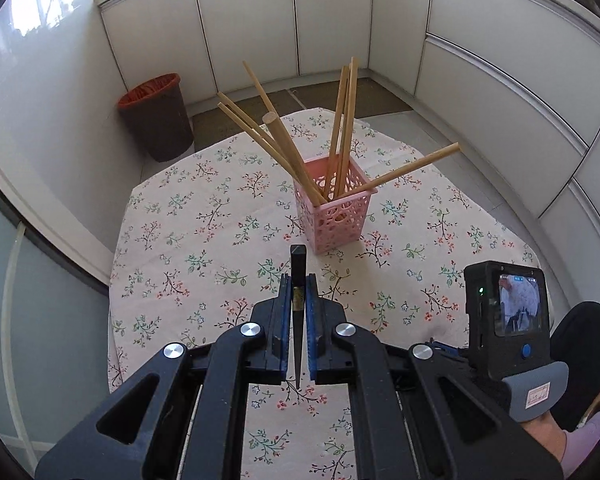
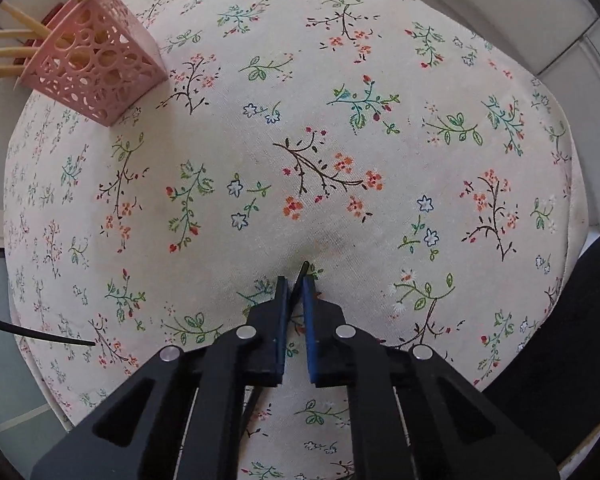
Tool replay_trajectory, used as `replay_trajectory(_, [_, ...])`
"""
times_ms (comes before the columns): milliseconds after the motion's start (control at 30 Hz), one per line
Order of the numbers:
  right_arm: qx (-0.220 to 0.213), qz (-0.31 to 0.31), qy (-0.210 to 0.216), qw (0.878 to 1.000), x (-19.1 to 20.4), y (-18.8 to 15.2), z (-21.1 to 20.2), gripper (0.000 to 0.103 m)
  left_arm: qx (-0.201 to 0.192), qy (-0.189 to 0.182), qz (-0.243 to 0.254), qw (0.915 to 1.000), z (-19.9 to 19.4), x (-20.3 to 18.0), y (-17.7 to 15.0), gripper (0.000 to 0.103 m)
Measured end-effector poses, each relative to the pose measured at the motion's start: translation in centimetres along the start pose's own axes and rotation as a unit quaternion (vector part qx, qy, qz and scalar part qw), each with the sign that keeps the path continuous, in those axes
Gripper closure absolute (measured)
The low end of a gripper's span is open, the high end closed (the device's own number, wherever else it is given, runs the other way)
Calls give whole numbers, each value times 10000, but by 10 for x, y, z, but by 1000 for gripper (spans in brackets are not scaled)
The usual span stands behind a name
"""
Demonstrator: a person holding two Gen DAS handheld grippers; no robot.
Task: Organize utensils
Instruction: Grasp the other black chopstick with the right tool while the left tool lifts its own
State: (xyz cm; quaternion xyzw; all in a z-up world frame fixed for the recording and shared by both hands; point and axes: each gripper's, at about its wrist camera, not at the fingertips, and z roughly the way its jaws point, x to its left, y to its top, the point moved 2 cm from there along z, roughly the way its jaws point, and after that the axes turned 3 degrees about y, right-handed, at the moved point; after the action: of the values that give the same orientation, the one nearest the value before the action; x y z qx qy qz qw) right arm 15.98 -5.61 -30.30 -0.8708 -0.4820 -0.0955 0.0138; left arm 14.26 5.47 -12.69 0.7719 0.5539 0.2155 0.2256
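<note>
Chopsticks are what you are sorting: your left tool [image 1: 298, 280] is clamping a black chopstick [image 1: 298, 272], its blue pads pressing on both sides of the shaft. That stick is running along the tool's line, its square butt end poking out ahead of the fingertips and its thin tip pointing back toward the camera. A small gold band is showing on the shaft between the pads; any writing on it is too small to read.

Your right tool [image 2: 296, 280] is pointing down at the floral cloth of the counter [image 2: 380, 80], and its jaws are closed on a second black chopstick [image 2: 303, 269]; only the dark tip is sticking out past the fingertips, touching or nearly touching the cloth.

Ahead of the left tool, a pink perforated basket [image 1: 336, 216] is standing upright on the counter, holding several light wooden chopsticks [image 1: 284, 144] that are fanning out over its rim. In the right wrist view the same basket [image 2: 100, 76] is sitting at the far left corner.

A grey pad on the right tool's body carries a small label [image 1: 538, 394] with red marks, not legible. A dark bin with a red liner [image 1: 156, 116] is standing on the floor beyond the counter.
</note>
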Motion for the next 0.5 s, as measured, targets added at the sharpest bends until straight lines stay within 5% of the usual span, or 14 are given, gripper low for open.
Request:
replay_trajectory(200, [-167, -42, 1003, 9948, -23, 18, -25, 99, -63, -395, -327, 9987, -6, 5, 0, 97])
replay_trajectory(500, [-1695, -1242, 1769, 9615, -46, 9, -148, 99, -417, -619, -529, 9958, -32, -6, 1, 97])
